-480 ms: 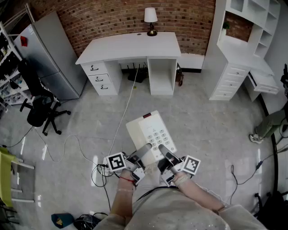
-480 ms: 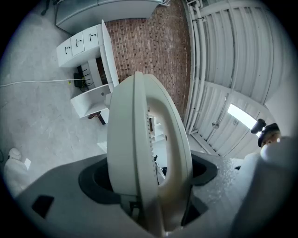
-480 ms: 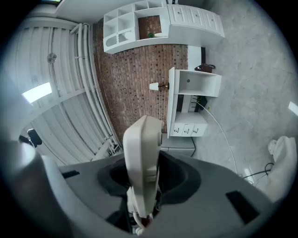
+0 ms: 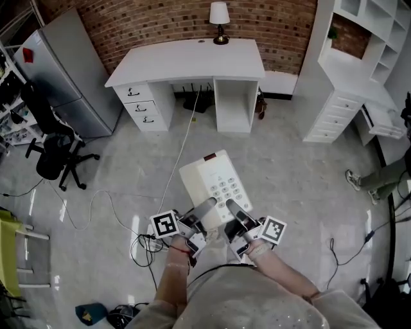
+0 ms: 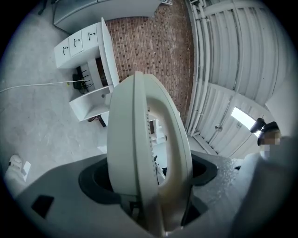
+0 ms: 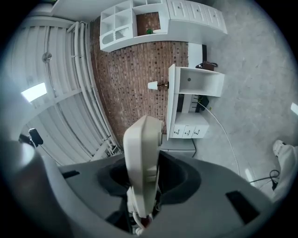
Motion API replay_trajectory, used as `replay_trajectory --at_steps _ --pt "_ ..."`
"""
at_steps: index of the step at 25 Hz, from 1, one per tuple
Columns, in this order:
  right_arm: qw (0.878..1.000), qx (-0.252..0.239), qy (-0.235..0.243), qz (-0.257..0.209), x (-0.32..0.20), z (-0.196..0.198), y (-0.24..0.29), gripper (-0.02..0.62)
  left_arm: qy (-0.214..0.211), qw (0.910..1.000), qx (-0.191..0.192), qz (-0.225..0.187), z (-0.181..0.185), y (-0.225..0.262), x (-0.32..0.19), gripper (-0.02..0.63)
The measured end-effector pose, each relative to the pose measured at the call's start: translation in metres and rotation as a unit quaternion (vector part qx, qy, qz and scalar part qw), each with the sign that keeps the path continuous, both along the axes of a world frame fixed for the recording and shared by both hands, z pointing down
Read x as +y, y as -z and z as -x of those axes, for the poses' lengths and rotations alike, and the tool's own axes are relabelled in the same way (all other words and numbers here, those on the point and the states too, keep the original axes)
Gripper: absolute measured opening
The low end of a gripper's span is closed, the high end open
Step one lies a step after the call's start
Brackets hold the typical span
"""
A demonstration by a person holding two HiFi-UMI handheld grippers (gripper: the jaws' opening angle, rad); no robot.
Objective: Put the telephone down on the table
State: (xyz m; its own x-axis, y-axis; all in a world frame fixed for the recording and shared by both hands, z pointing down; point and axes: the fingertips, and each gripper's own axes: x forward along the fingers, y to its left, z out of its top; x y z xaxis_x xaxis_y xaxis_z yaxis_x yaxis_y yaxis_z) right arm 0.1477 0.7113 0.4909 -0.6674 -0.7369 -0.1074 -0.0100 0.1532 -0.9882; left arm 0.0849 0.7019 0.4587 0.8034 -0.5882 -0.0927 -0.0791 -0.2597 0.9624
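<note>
Over the floor (image 4: 289,173), head view: the telephone (image 4: 212,183) is carried in mid-air, keypad up, well short of the white bench (image 4: 186,61) that stands ahead against the brick wall (image 4: 148,22). Its near edge is gripped from the person's side by both tools, the left tongs (image 4: 204,211) at the near left corner and the right tongs (image 4: 232,209) at the near right. The two are set just beside each other, neither nearer the bench. The telephone's long axis is seen to run away from the body toward the bench, slanted a little leftward. Both forearms are held close in front of the torso, the tools roughly level. A lamp (image 4: 219,16) is noted at the back of the bench top.

Left gripper view: the telephone is seen edge-on, filling the middle. Body and handset together are clamped between jaws spread wide around that thick section. The bench is seen far beyond.

Right gripper view: a thinner edge of the telephone is clamped between the jaws. Bench and lamp are visible beyond it, well apart.

Judgement: a carry forward to the bench is needed before any set-down. For that, the telephone is best kept flat and both tools lowered together.
</note>
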Motion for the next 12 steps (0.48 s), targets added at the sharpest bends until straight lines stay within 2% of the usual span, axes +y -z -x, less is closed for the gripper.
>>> replay_trajectory --at_steps 12 --pt "1.0 -0.012 0.002 0.005 -0.11 0.034 0.003 0.147 0.003 0.9999 -0.001 0.01 0.031 0.002 -0.109 0.402"
